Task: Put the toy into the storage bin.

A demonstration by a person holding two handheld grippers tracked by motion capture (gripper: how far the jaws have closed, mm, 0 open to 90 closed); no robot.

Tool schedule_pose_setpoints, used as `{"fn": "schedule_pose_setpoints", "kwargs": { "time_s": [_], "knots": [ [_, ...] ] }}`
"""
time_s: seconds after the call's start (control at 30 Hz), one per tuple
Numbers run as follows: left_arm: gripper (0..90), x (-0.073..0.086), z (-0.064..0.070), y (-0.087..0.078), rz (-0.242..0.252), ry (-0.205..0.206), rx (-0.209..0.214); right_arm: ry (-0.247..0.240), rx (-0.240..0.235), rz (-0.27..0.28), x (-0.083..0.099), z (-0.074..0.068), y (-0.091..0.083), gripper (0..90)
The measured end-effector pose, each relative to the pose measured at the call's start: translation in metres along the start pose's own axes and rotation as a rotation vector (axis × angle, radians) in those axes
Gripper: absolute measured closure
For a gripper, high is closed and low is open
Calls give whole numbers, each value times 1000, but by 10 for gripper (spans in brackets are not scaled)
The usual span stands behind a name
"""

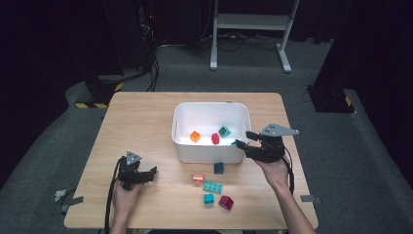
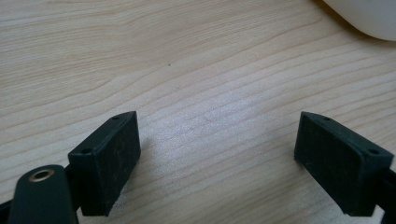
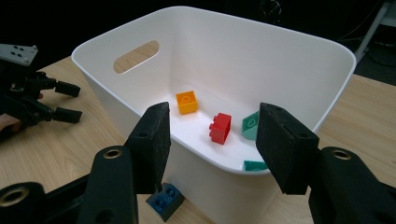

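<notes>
While the right gripper [image 3: 212,140] hangs over the near rim of the white bin [image 1: 210,148], its jaws are spread wide with nothing between them. High view puts it [image 1: 246,141] at the bin's right front corner, jaws pointing left across the rim.

Inside the bin, seen past those jaws: orange brick [image 3: 187,102] toward the back, red brick [image 3: 220,127] mid-floor, green brick [image 3: 251,125] tilted to its right, and a teal brick [image 3: 254,165] close to the near wall, partly hidden by the right jaw. A dark blue brick [image 3: 164,199] sits on the surface touching or just beside the bin's outer wall, below the gripper.

Left gripper [image 2: 217,161]: jaws wide apart, empty, low over bare wood surface [image 2: 187,70]; whether they touch it I can't tell. High view shows it [image 1: 152,173] at the front left, well apart from the bin and the loose bricks.

Loose on the surface in front of the bin: pink brick [image 1: 197,178], long teal plate [image 1: 213,186] just beside it, small teal brick [image 1: 209,198], magenta brick [image 1: 225,202]. All between the two hands, nearer the right one.
</notes>
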State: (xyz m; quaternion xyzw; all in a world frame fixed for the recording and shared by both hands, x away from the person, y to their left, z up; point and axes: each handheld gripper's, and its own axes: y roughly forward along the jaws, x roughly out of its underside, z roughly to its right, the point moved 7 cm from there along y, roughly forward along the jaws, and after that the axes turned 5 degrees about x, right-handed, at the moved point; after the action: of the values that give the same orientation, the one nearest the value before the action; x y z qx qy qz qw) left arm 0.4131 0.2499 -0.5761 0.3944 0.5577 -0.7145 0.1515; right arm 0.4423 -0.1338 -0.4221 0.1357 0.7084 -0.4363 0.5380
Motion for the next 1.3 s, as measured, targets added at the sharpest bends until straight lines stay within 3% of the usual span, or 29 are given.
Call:
{"fn": "schedule_pose_setpoints", "kwargs": {
  "time_s": [0.43,0.67,0.93,1.3],
  "knots": [
    [144,0,0,0,1,0,0,-31,-9,32,20,-20,-8,463],
    [144,0,0,0,1,0,0,-24,-30,22,32,-28,-7,465],
    [144,0,0,0,1,0,0,-22,-59,-25,53,-39,7,464],
    [144,0,0,0,1,0,0,-25,-60,-109,82,-49,37,464]
  ]
}}
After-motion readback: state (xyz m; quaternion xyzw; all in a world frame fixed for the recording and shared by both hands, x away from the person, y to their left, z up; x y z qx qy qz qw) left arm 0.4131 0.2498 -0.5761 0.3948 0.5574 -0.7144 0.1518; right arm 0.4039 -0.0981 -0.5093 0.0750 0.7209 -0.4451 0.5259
